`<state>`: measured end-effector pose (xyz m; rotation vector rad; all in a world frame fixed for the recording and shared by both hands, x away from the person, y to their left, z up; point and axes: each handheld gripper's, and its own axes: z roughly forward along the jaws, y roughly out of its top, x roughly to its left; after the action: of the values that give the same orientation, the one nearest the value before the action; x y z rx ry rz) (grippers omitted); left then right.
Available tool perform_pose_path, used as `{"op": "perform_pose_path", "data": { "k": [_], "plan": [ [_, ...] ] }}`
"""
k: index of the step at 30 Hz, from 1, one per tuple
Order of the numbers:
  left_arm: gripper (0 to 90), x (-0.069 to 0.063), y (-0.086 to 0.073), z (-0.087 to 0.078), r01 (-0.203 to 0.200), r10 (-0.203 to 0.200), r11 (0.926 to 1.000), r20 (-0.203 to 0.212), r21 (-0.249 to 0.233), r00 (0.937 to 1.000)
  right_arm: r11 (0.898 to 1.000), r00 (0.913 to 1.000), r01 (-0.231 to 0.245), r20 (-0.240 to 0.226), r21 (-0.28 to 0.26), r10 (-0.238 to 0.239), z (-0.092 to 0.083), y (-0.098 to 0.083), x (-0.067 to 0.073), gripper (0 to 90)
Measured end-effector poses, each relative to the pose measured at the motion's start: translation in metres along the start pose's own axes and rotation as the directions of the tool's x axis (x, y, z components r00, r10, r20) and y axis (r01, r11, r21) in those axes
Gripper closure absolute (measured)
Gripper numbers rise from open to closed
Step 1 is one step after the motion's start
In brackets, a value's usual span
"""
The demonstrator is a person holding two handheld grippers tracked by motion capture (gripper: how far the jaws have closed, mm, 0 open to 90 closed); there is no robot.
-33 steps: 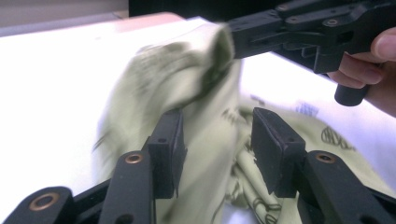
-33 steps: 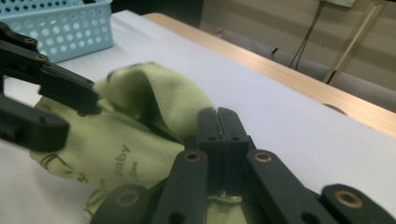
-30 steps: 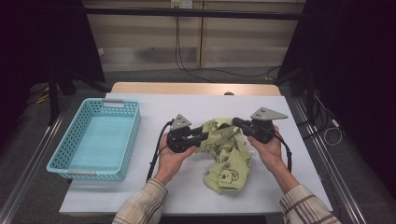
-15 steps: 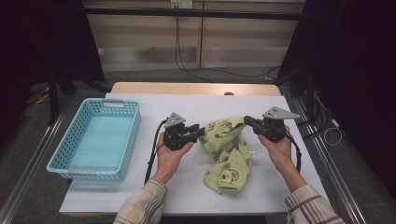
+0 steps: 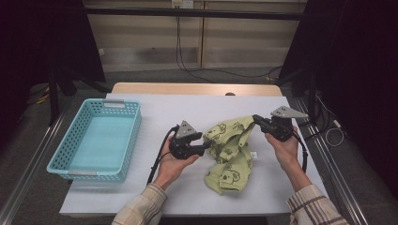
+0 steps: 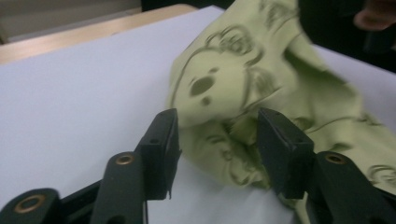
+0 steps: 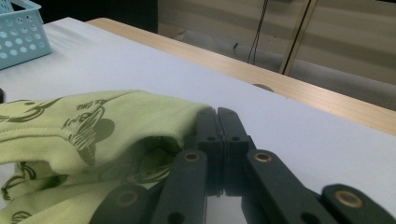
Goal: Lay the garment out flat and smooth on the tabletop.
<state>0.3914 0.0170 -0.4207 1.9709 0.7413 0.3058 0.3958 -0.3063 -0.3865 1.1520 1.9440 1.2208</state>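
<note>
The left claw (image 6: pixel 215 135) has just been opening, letting go of the green garment (image 5: pixel 230 150); the right claw (image 7: pixel 217 126) stays clamped on its edge, ready to spread it.

A white table (image 5: pixel 187 110) with a wooden far edge is carrying two things. A light blue basket (image 5: pixel 96 139) is sitting at its left side, and a crumpled green garment (image 5: pixel 230 150) is lying right of centre, well apart from the basket.

Pale green koala-print garment (image 5: pixel 230 150), turquoise basket (image 5: pixel 96 140)
</note>
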Motion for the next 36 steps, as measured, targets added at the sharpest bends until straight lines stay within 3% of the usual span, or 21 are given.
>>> {"op": "perform_pose_path", "data": {
  "k": [1, 3, 5, 6, 7, 8, 9, 14, 20, 23, 27, 28, 30, 34, 36],
  "plan": [
    [43.3, 0.001, -0.001, 0.006, 0.005, -0.005, 0.9999, -0.015, 0.01, 0.9999, 1.0, 1.0, -0.002, 0.004, 0.0, 0.002, 0.0, 0.0, 0.0, 89.6],
    [42.7, 0.003, -0.003, 0.022, 0.056, -0.056, 0.9984, 0.009, -0.002, 0.9984, 1.0, 1.0, 0.001, -0.005, 0.001, -0.001, 0.0, 0.0, 0.001, 89.5],
    [52.4, 0.002, -0.002, 0.026, 0.057, -0.057, 0.9984, 0.009, -0.006, 0.9983, 1.0, 0.9999, 0.004, -0.009, 0.002, -0.004, 0.0, 0.0, 0.001, 89.4],
    [52.4, 0.001, -0.001, 0.027, 0.049, -0.049, 0.9987, 0.005, -0.009, 0.9988, 1.0, 0.9999, 0.005, -0.011, 0.006, -0.005, 0.001, -0.001, 0.001, 89.5],
    [60.6, 0.001, 0.001, 0.027, 0.055, -0.055, 0.9985, 0.006, -0.011, 0.9985, 1.0, 0.9999, 0.004, -0.015, 0.007, -0.004, 0.001, -0.001, 0.001, 89.4],
    [73.6, 0.004, 0.006, 0.02, 0.069, -0.068, 0.9972, 0.016, -0.03, 0.9975, 1.0, 0.9998, 0.001, -0.018, 0.006, -0.001, 0.001, -0.002, 0.001, 89.4],
    [77.0, 0.004, 0.006, 0.02, 0.069, -0.068, 0.9972, 0.016, -0.03, 0.9975, 1.0, 0.9998, 0.001, -0.018, 0.006, -0.001, 0.001, -0.002, 0.001, 89.4],
    [79.1, 0.015, 0.024, -0.008, 0.103, -0.101, 0.9896, 0.026, -0.101, 0.9945, 1.0, 0.9996, 0.0, -0.028, -0.022, 0.0, -0.009, 0.002, -0.002, 89.4],
    [80.9, 0.021, 0.055, -0.049, 0.083, -0.074, 0.9802, 0.055, -0.18, 0.9957, 0.993, 0.9974, 0.031, -0.061, -0.117, -0.038, -0.03, 0.026, 0.006, 89.5],
    [81.6, 0.024, 0.066, -0.066, 0.069, -0.058, 0.9764, 0.059, -0.205, 0.9966, 0.99, 0.9968, 0.035, -0.067, -0.134, -0.044, -0.038, 0.033, 0.008, 89.4],
    [82.1, 0.029, 0.06, -0.062, 0.084, -0.075, 0.9813, 0.059, -0.173, 0.9955, 0.991, 0.995, 0.051, -0.079, -0.123, -0.061, -0.04, 0.035, 0.009, 89.4],
    [82.1, 0.031, 0.054, -0.056, 0.097, -0.089, 0.9822, 0.062, -0.161, 0.9942, 0.996, 0.9958, 0.041, -0.078, -0.083, -0.048, -0.03, 0.026, 0.007, 89.3],
    [82.0, 0.037, 0.04, -0.043, 0.131, -0.125, 0.9843, 0.057, -0.118, 0.9905, 0.998, 0.9958, 0.038, -0.082, -0.058, -0.043, -0.022, 0.019, 0.006, 89.3],
    [81.8, 0.051, 0.015, -0.018, 0.175, -0.174, 0.984, 0.017, -0.035, 0.9846, 0.998, 0.9963, 0.033, -0.081, 0.051, -0.029, 0.006, -0.007, 0.005, 87.3],
    [81.7, 0.054, 0.008, -0.011, 0.189, -0.189, 0.9819, -0.008, -0.013, 0.9819, 0.995, 0.9964, 0.036, -0.08, 0.094, -0.028, 0.016, -0.018, 0.005, 79.5]
  ]
}}
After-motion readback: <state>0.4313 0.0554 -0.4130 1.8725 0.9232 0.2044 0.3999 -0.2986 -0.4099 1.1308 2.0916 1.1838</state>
